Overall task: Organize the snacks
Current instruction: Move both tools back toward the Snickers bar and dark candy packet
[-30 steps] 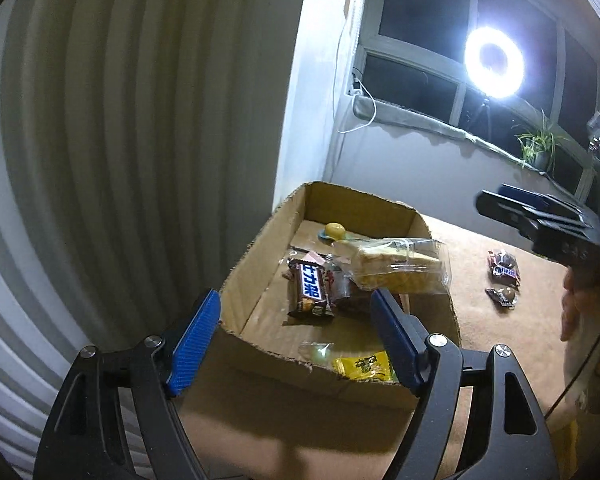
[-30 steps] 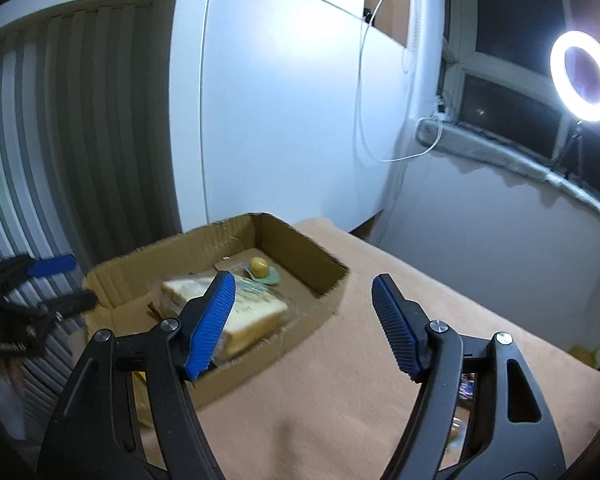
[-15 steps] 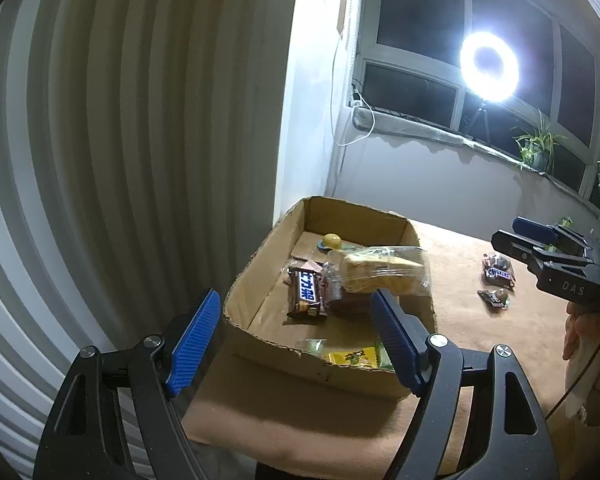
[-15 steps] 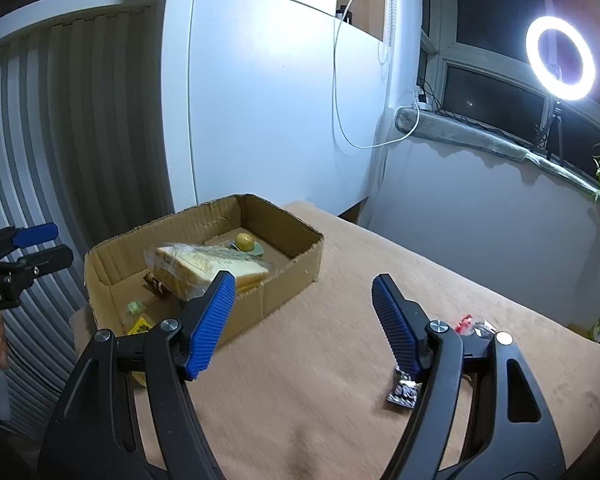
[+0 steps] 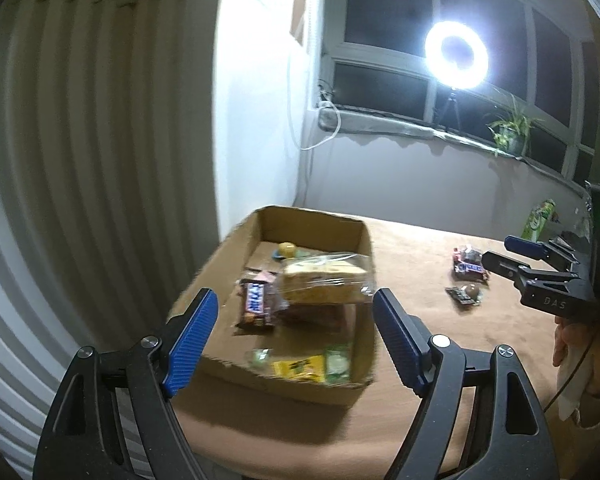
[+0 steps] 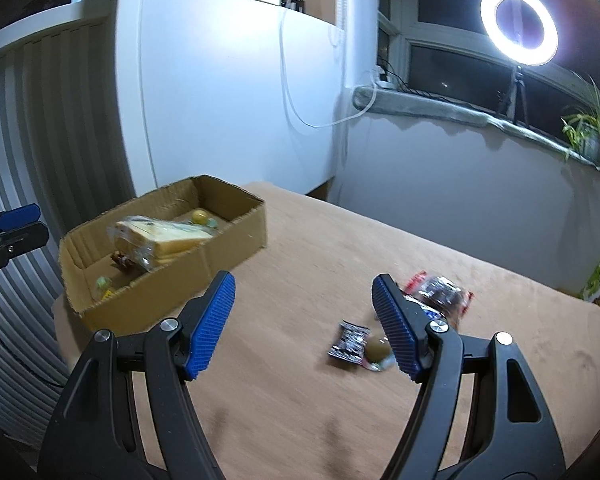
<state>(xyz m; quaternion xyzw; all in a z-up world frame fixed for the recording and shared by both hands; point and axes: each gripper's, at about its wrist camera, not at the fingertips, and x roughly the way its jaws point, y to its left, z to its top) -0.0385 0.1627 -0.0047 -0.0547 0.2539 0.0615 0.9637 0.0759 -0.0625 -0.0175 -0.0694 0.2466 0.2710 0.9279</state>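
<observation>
Open brown cardboard box [image 5: 260, 372] stood at table's left end, holding bagged sliced bread [image 5: 324, 282] lying tilted across a brown candy bar [image 5: 256, 304], a small yellow ball [image 5: 286, 249] at the far wall, yellow and green packets [image 5: 300, 366] by the near wall. Lay well apart on tan cloth: red-edged dark wrappers [image 6: 440, 294], silver-ended sweet [image 6: 350, 342].

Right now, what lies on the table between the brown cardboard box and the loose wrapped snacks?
Nothing: in the right wrist view, only bare tan tablecloth separates the brown cardboard box from the loose wrapped snacks. The left wrist view agrees.
</observation>
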